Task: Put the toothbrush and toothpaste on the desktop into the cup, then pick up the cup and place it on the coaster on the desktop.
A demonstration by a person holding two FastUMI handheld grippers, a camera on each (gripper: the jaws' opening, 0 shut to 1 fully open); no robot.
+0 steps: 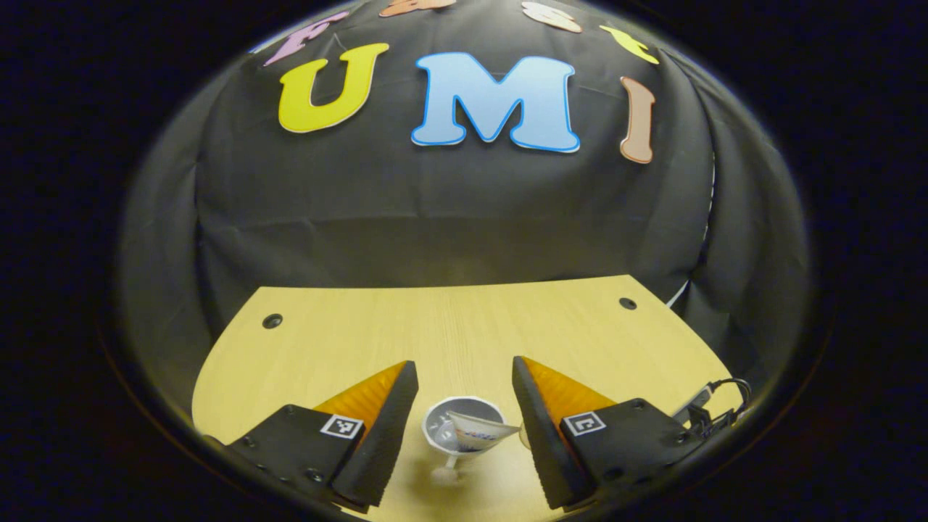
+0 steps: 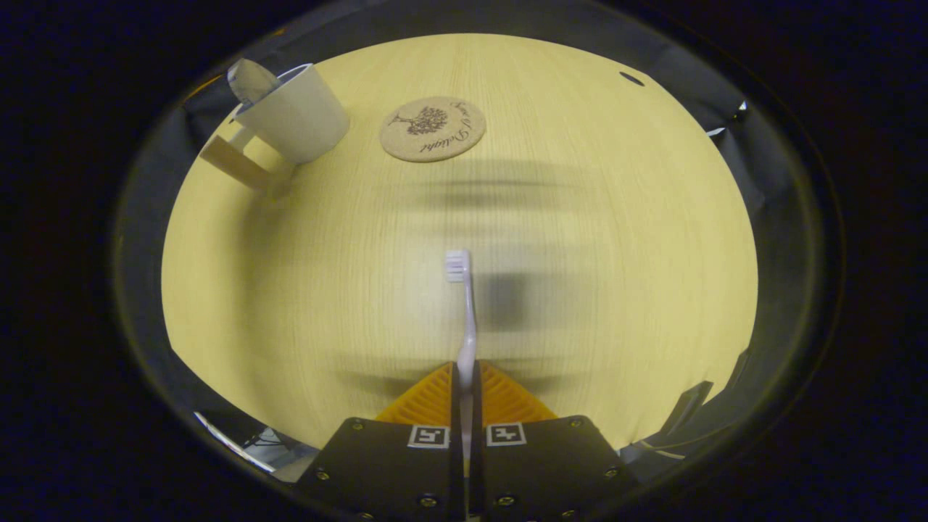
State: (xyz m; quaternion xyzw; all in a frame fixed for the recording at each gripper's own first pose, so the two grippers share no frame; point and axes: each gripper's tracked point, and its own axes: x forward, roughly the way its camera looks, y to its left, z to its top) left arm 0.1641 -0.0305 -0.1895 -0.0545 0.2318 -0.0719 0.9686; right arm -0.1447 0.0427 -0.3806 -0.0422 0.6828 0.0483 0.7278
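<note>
Toothpaste (image 1: 475,433) stood in the cup (image 1: 435,428) on the counter (image 1: 464,326), at six o'clock in the left gripper view, between the wide-open fingers of the left gripper (image 1: 464,428). In the right gripper view, the cup (image 2: 301,116) sat at eleven o'clock, the coaster (image 2: 433,129) at twelve, and the right gripper (image 2: 466,377) had its fingers clamped on the toothbrush (image 2: 466,312), head pointing toward twelve.

The table (image 2: 580,239) is light yellow wood with thin lines running along it. In the right gripper view, a white cup (image 2: 297,116) stands on it at the upper left of the frame. A round brown coaster (image 2: 433,129) lies near the cup, a little to its right, not touching it.
</note>
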